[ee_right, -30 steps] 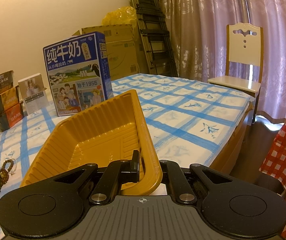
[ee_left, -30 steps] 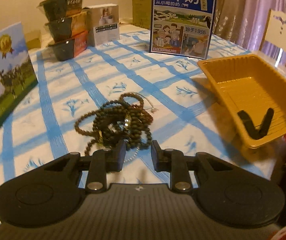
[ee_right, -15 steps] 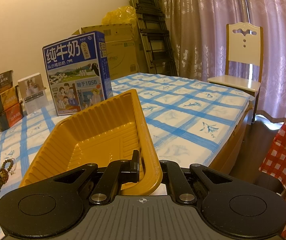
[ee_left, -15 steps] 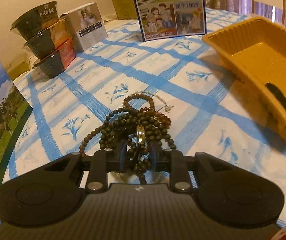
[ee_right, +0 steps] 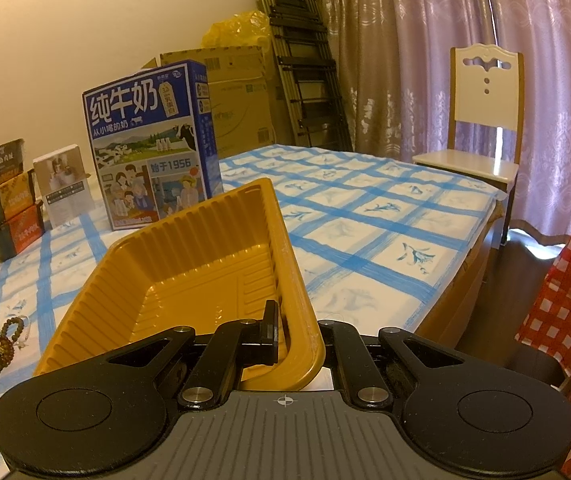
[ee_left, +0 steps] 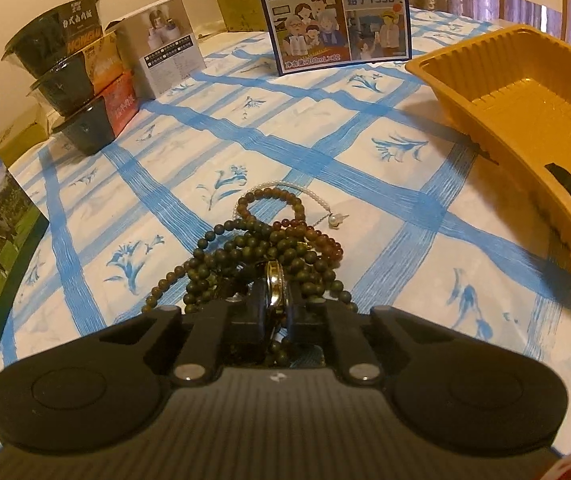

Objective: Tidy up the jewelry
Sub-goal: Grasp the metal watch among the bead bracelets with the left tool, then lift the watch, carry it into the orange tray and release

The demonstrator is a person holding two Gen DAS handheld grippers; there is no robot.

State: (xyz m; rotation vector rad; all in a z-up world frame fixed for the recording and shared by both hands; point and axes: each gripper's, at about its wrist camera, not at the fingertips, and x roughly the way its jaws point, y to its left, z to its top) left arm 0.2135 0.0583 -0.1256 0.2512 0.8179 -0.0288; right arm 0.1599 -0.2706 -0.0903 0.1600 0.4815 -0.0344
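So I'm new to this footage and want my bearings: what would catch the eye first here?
First, the tangle of dark bead strands heaped on the blue-checked tablecloth, with the left gripper closing its jaws on a metal ring at the pile's near edge. Next, the yellow tray, tilted, its near corner pinched by the right gripper. Behind stands the blue milk carton box.

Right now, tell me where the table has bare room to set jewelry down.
Bare cloth lies between the beads and the yellow tray, and between the beads and the milk carton. The far stretch toward the chair is open too. It is crowded by the stacked bowls and small box.
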